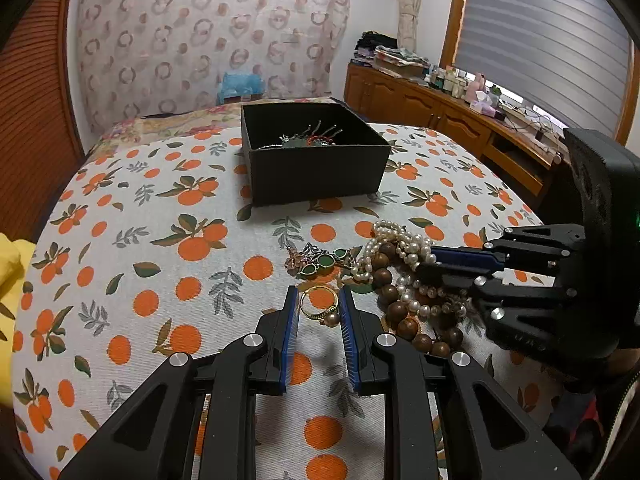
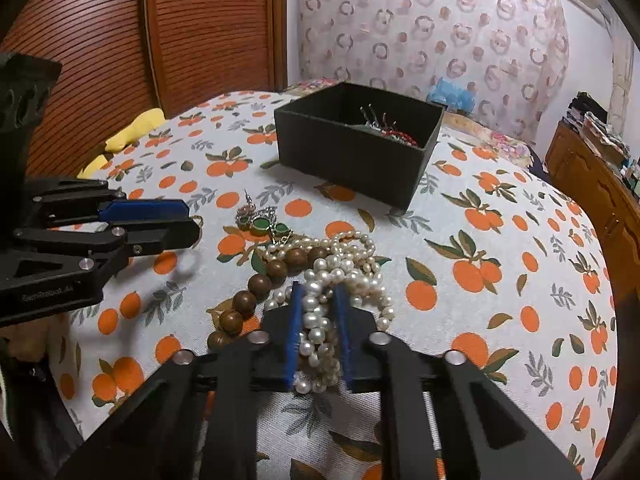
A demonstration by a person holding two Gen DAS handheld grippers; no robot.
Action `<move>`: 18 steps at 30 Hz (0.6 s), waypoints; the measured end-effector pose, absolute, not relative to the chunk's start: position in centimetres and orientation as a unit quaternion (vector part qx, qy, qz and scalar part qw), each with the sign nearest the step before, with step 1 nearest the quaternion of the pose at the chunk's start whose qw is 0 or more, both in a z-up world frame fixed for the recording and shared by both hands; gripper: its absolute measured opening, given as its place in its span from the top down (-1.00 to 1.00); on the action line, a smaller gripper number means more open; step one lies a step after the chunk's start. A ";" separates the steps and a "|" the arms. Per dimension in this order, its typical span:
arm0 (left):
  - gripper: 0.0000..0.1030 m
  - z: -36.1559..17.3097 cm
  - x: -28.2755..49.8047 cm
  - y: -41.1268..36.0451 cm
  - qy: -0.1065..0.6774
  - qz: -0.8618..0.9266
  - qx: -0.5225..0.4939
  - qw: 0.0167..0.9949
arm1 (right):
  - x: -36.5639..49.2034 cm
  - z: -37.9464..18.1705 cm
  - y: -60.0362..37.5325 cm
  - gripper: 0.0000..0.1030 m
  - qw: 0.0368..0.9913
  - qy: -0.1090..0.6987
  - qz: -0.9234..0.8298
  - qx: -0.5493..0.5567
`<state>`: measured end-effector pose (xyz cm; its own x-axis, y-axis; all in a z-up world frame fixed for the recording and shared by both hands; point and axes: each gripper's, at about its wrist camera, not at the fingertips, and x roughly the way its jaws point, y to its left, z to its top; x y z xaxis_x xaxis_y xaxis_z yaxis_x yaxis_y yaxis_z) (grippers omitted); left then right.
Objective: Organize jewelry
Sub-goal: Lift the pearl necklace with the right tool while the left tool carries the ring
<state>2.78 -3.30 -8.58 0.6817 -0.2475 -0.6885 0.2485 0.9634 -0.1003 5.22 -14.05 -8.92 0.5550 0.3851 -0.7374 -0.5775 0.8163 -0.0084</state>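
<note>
Black tongs (image 1: 319, 300), blue pads (image 1: 291, 336), silver screws (image 1: 252, 339)

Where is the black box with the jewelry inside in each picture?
Left wrist view: the black box sits at top center on the orange-print cloth, beyond the left gripper.
Right wrist view: the same black box sits upper center, a bit right, beyond the right gripper.
Shared landmark: the pearl strands lie heaped nearer the camera than the box in both.
</note>
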 end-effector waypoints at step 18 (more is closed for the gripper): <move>0.63 -6.6 2.9 -2.4 0.354 -0.135 -0.007 0.925 | 5.7 -0.8 -16.6 0.83 0.908 0.299 0.275 -0.100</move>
